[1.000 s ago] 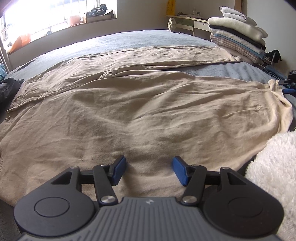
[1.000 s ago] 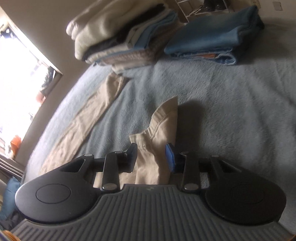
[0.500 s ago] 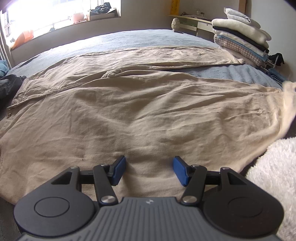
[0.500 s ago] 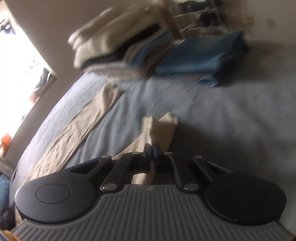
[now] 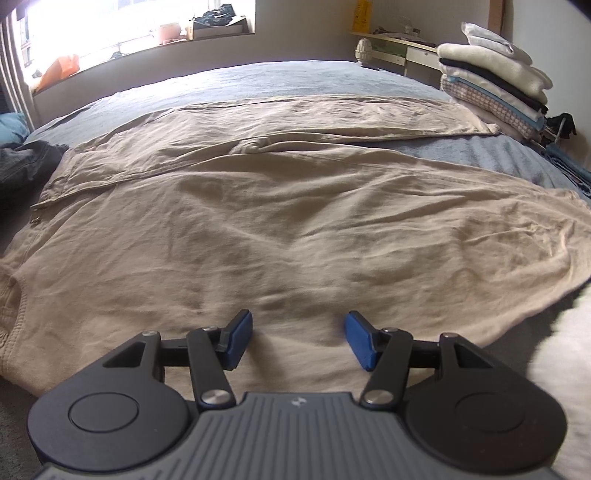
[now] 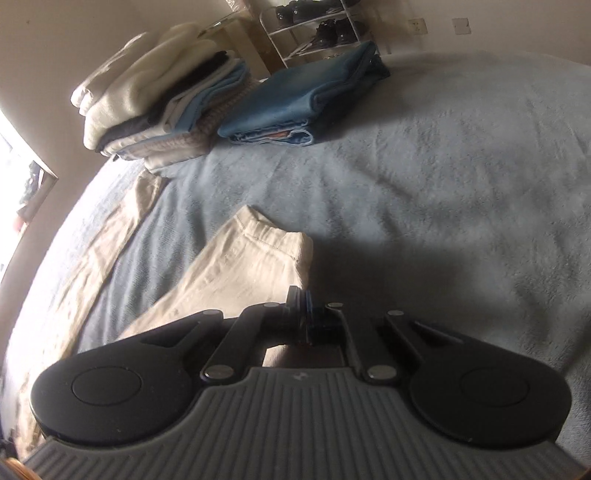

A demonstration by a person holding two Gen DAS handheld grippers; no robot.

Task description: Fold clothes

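Covering the bed (image 5: 280,79), a grey-blue blanket (image 6: 424,177) under window (image 5: 110,22) light.

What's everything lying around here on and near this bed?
Beige cotton trousers: one, spread across the bed, one leg hem pinched.
Blue-grey bedspread: one, covering the bed.
Stack of folded clothes: one, cream, black, blue, far edge.
Folded blue towel: one, beside the stack.
White fluffy fabric: one, right edge.
Left gripper: black, blue pads, open over trousers.
Right gripper: black, shut on the trouser hem.
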